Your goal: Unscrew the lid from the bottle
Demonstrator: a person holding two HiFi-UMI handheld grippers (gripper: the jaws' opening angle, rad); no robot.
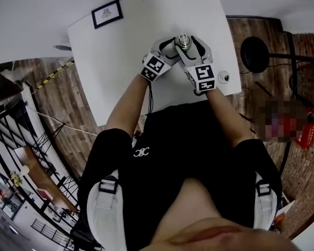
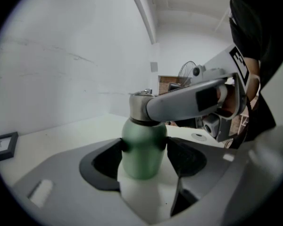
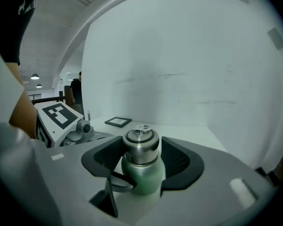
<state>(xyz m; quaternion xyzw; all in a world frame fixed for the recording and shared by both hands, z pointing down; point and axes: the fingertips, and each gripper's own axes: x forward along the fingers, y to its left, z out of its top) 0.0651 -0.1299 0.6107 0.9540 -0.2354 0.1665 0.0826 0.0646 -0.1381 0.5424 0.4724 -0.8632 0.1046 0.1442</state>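
Green bottle [image 2: 141, 147], 1, with 1 lid [image 3: 141, 145], between 2 hand-held grippers [image 2: 144, 157] [image 3: 140, 154].

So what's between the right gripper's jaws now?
The round silver steel lid of the green metal bottle stands there, closely flanked on both sides; the right gripper view shows it.

Bottle [image 2: 141, 149] stands on bench [image 1: 120, 77], btwn your L hand-held gripper [image 2: 145, 147] & R hand-held gripper [image 3: 141, 155]; pic frame [image 1: 107, 13] at far-left corner.
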